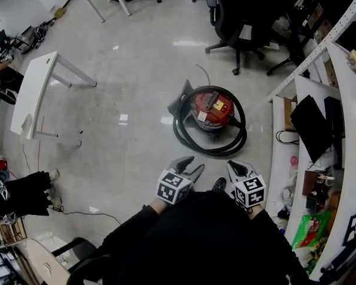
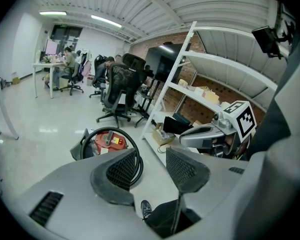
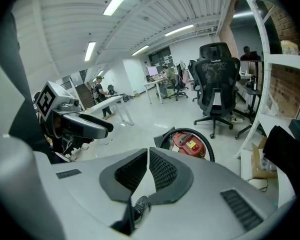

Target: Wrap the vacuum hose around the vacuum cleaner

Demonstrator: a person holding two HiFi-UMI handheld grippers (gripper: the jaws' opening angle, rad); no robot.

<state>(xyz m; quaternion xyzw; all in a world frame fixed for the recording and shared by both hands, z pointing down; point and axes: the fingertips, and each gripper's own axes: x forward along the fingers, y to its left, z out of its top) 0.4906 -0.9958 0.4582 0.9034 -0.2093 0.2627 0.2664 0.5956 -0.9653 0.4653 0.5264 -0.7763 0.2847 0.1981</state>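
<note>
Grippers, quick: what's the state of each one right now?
Left gripper: jaws open, holding nothing.
Right gripper: jaws closed, holding nothing.

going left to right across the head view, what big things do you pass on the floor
white table -> red vacuum cleaner -> white shelving

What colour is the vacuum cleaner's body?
The vacuum cleaner is red, with a black hose looped around it; the head view shows it best.
</note>
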